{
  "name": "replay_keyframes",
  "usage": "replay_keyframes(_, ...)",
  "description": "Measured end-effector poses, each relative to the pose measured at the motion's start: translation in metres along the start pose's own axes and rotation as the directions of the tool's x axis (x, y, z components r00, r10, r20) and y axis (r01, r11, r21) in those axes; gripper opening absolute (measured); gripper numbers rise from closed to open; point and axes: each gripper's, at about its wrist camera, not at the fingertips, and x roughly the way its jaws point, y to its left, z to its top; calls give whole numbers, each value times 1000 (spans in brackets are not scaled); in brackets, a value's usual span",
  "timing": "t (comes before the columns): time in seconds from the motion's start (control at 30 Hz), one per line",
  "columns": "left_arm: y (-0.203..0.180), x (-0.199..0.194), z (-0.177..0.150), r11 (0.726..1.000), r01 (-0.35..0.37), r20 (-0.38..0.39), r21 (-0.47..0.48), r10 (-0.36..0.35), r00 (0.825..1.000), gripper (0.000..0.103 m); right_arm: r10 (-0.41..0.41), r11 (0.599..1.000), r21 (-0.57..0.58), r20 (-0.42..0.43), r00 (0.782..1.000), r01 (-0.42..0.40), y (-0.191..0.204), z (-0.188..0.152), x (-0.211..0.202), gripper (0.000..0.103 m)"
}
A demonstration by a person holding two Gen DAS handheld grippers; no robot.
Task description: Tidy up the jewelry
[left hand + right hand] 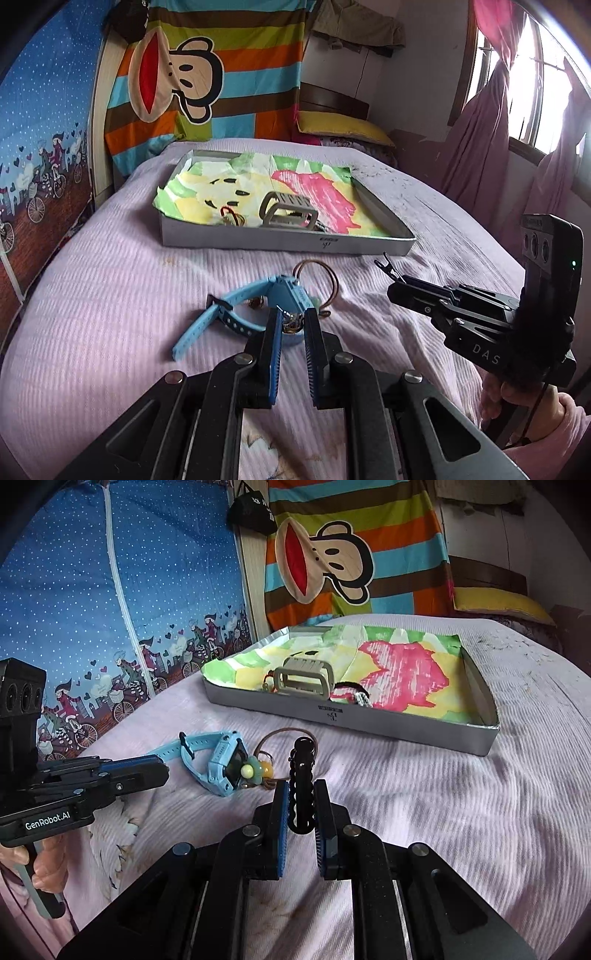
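Pick-up step: right gripper jaws clamped on black hair clip, left gripper jaws clamped on blue watch, both short of tray; next, carry into tray.

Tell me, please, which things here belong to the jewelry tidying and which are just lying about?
Part of the job: blue smartwatch, black hair clip, flower hair tie, silver tray, grey watch strap in the tray.
Just lying about: yellow pillow, monkey-print cloth, pink curtain, black hanging bag.
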Motion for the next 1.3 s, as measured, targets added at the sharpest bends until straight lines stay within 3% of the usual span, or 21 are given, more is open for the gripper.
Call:
replay_keyframes(0.33,4,18,63,997,-72,119,14,69,990,12,-38,999,-6,105,994,39,-4,47,1,11)
replay_keyframes(0.57,19,53,93,989,-146,109,-15,147,983,12,-99,995,21,140,985,97,-20,75,22,11)
replay_keyframes(0.77,35,84,102,984,-175,66,-36,177,982,12,-134,989,85,124,983,124,-36,84,53,11)
replay_keyframes(1.3,54,138,102,979,-202,-132,-30,197,972,12,-143,977,151,-51,988,149,-52,75,115,11)
